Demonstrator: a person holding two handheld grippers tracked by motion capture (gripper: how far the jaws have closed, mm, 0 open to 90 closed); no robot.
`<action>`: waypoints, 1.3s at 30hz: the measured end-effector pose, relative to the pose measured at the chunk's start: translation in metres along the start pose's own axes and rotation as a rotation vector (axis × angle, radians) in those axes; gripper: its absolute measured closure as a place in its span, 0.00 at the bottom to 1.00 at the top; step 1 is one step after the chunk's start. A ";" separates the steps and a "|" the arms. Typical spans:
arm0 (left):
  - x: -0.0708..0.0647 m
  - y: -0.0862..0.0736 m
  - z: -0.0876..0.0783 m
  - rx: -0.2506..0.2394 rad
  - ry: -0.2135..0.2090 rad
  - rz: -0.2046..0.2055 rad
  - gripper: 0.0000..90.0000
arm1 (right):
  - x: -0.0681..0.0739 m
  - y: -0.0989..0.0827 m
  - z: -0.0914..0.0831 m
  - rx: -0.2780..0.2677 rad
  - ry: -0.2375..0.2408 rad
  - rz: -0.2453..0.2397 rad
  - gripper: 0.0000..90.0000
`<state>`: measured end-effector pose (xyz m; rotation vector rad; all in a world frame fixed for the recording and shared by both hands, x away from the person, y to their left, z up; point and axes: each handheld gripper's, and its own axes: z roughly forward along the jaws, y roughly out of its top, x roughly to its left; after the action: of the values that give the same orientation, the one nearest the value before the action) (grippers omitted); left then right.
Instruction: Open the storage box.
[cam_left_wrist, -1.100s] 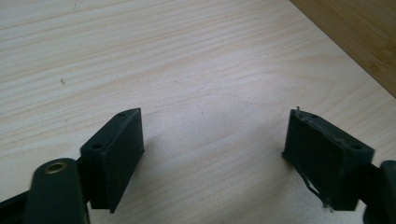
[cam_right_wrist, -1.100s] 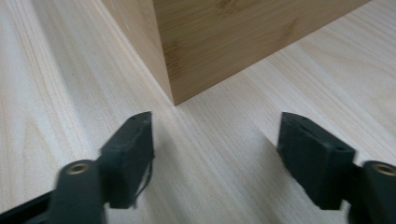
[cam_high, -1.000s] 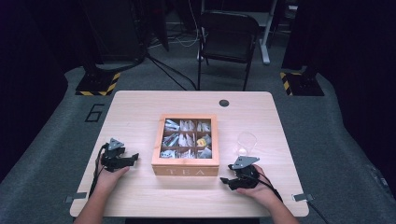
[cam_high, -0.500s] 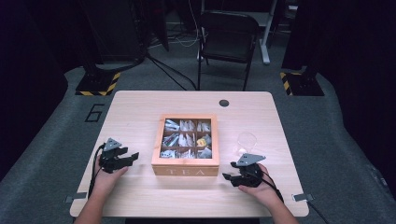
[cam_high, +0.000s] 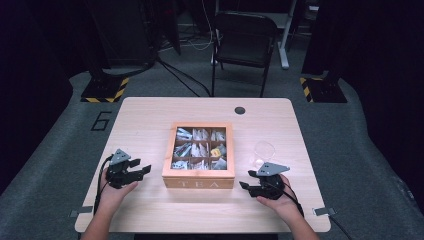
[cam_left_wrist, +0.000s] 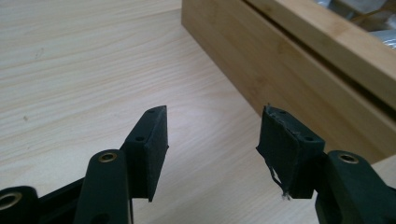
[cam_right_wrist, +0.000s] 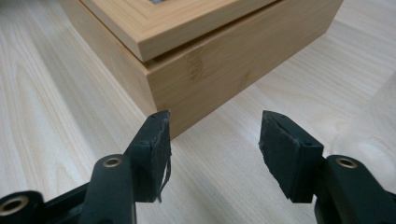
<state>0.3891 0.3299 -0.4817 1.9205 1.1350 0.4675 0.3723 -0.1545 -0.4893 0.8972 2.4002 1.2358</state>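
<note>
Left hand-held gripper (cam_high: 142, 171) and right hand-held gripper (cam_high: 246, 185) flank the tea box (cam_high: 198, 177) on the desk (cam_high: 150, 120) — jaws part-open, just closing, nothing between.

Two forearms are seen entering from the bottom edge of the high view, one at each side. The left gripper (cam_high: 142, 170) is held in the left hand (cam_high: 114, 192), with its jaws pointed toward the right of that view and its grey plate on top. Its jaws have just been closing; a clear gap is kept between the pads (cam_left_wrist: 154, 149) and nothing is caught there. The right gripper (cam_high: 245, 184) is held in the right hand (cam_high: 280, 200), its jaws pointed leftward. These jaws have also been closing slightly, and nothing is gripped between them.
</note>
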 end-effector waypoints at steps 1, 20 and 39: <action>-0.002 0.000 0.000 0.000 -0.002 0.003 0.47 | 0.000 0.001 -0.001 -0.005 0.001 0.003 0.48; -0.029 0.005 -0.016 -0.027 -0.064 0.052 0.54 | 0.003 0.007 -0.007 -0.049 -0.014 0.003 0.50; -0.048 0.004 -0.019 -0.035 -0.143 0.122 0.61 | 0.010 0.013 -0.003 -0.059 -0.009 -0.019 0.51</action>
<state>0.3536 0.2967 -0.4632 1.9664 0.9164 0.4065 0.3680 -0.1443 -0.4763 0.8585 2.3465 1.2861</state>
